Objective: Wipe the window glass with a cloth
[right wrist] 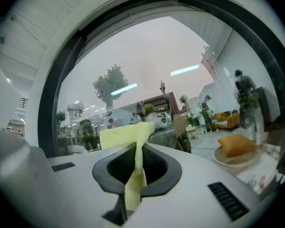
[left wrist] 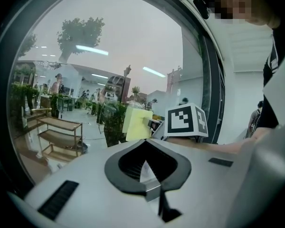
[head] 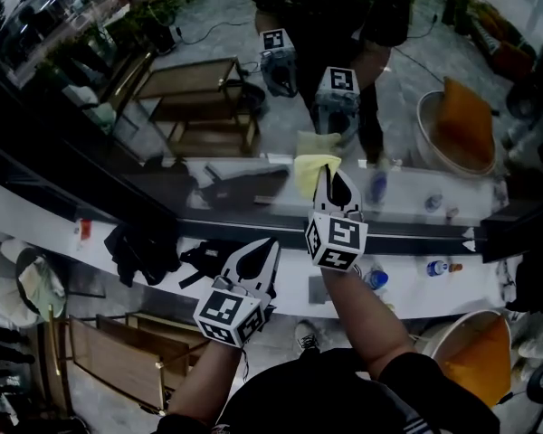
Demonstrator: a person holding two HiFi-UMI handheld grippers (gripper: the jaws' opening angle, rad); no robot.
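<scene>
- Right gripper (right wrist: 139, 145): jaws are seen clamped on a yellow cloth (right wrist: 119, 136). One strip of the cloth is pinched between them and trails down through the gap, and the rest is bunched above the tips.
- In the head view the right gripper (head: 326, 177) is raised ahead of the person, and the cloth (head: 308, 172) is held at the window glass (head: 208, 98). Actual contact with the pane cannot be confirmed.
- A reflection of the cloth and of both marker cubes is noted in the glass just beyond the tips (reflected cube (head: 338, 81)).
- Left gripper (left wrist: 145, 142): jaws are seen closed together with nothing held between them.
- In the head view the left gripper (head: 270, 245) is held lower and nearer the body, beside the right forearm and apart from the cloth.
- From the left gripper view, the cloth (left wrist: 136, 123) and the right gripper's marker cube (left wrist: 186, 121) are seen ahead, in front of the glass (left wrist: 109, 51).
- A white sill (head: 90, 233) is recorded under the dark window frame (head: 253, 226).
</scene>
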